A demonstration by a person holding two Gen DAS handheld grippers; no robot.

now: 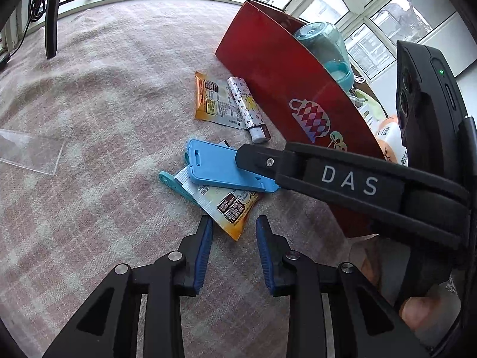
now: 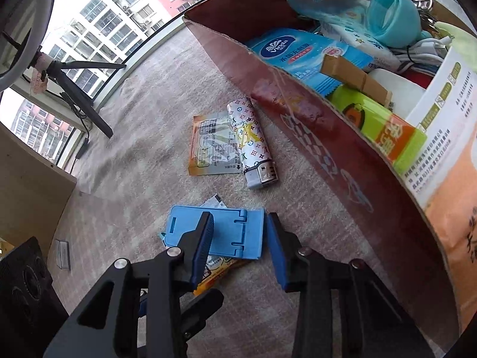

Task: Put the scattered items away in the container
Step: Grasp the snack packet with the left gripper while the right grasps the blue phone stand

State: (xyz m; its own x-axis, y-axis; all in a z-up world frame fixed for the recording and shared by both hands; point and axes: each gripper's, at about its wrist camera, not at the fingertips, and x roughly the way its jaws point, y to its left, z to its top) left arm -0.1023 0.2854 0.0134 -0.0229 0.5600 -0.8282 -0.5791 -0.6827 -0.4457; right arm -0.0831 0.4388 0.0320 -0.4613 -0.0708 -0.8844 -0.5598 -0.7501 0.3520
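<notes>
Red box (image 2: 342,161) is the landmark. Blue phone stand (image 2: 229,232) lies on blanket just beside the box's near wall, atop an orange sachet (image 1: 229,205). R gripper (image 2: 240,238) straddles the stand, jaws partly open, pads not pressing. L gripper (image 1: 234,235) partly open, empty, over the sachet. Lighter (image 2: 253,143) lies farther along the wall.

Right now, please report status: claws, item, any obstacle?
Right claw astride flat blue plastic stand, not gripping. Left claw open, empty. Stand lies on orange sachet. Red cardboard box beside it.
</notes>
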